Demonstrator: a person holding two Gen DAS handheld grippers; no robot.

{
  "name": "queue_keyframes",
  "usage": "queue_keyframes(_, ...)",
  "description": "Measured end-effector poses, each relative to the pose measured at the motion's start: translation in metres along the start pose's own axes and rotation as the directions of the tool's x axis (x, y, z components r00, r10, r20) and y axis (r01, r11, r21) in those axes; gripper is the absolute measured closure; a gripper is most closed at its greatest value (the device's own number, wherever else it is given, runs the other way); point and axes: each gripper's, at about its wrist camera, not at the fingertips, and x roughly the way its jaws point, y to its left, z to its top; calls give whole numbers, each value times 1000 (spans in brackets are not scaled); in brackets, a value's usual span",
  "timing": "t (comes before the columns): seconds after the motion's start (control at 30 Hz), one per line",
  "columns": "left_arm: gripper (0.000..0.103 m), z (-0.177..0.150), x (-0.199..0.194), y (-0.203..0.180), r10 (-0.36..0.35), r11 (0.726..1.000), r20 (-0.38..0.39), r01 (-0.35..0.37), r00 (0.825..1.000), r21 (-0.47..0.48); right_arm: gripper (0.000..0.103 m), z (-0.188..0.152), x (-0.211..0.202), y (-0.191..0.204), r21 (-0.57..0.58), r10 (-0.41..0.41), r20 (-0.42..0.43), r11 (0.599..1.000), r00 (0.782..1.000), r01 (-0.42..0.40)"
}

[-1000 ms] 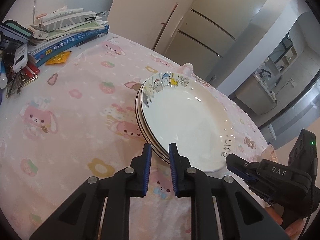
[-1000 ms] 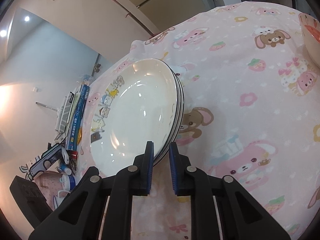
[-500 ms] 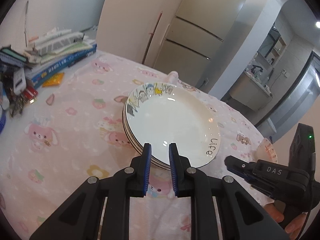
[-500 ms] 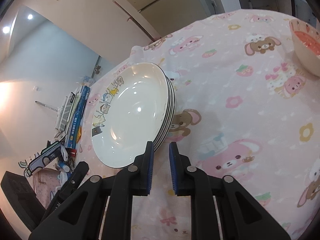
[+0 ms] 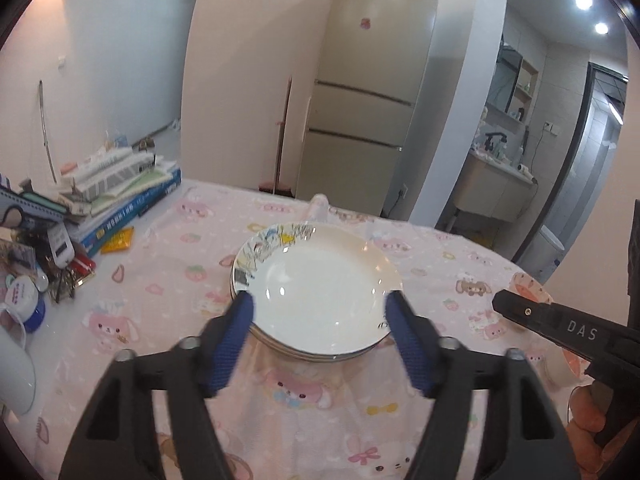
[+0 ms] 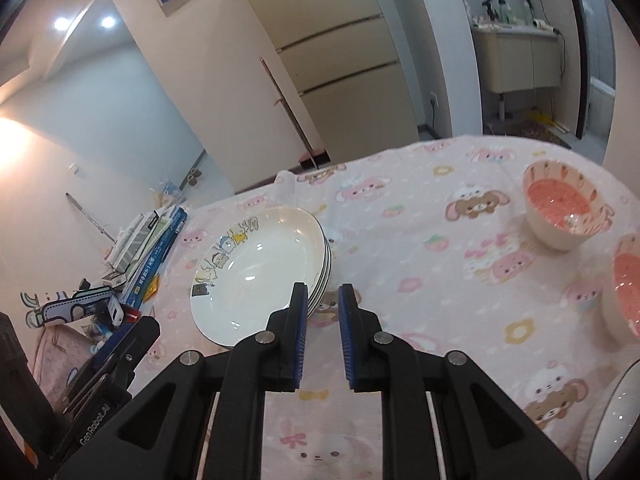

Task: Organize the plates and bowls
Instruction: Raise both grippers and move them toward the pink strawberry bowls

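A stack of white plates with cartoon figures on the rim lies on the pink tablecloth. My left gripper hovers above and in front of the stack; its jaws are opening wide and blurred, with nothing between them. The right gripper hangs just short of the plates, its jaws shut with only a slit of cloth showing between them. Two pink bowls stand to the right. The right gripper's body shows at the right of the left wrist view.
Books and small clutter crowd the table's left side. A white plate rim shows at the bottom right. The left gripper's body is at the lower left. A fridge stands behind the table.
Both grippers have risen and drawn back from the plate stack, which now looks smaller and lies flat. The left jaws have spread from nearly shut to wide apart. The right jaws are unchanged.
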Motion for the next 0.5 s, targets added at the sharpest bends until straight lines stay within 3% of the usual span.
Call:
queue_keyframes(0.07, 28, 2, -7, -5, 7, 1000, 19, -7, 1000, 18, 86, 0, -11, -2, -17, -9, 26, 1000, 1000, 10)
queue_keyframes(0.13, 21, 4, -15, -11, -8, 1000, 36, 7, 999, 28, 77, -1, -22, -3, -41, -30, 58, 999, 998, 32)
queue_keyframes(0.17, 17, 5, -19, -13, -13, 999, 50, 12, 999, 32, 68, -1, -30, -4, -52, -45, 79, 997, 996, 49)
queue_keyframes(0.2, 17, 6, -25, -16, -15, 999, 75, 12, 997, 39, 60, -2, -37, -5, -64, -60, 105, 996, 993, 67)
queue_keyframes(0.3, 14, 8, -38, -27, -6, 998, 135, -2, 991, 59, 54, -1, -53, -7, -89, -109, 158, 988, 981, 124)
queue_keyframes(0.37, 13, 9, -43, -35, -15, 997, 150, 4, 989, 73, 43, 1, -61, -13, -74, -107, 171, 990, 979, 121)
queue_keyframes(0.43, 13, 10, -48, -42, -28, 996, 156, 13, 987, 94, 43, 1, -69, -18, -73, -107, 185, 990, 977, 123)
queue_keyframes(0.5, 13, 10, -55, -51, -34, 992, 174, 12, 984, 126, 34, 0, -80, -23, -75, -133, 217, 985, 967, 152)
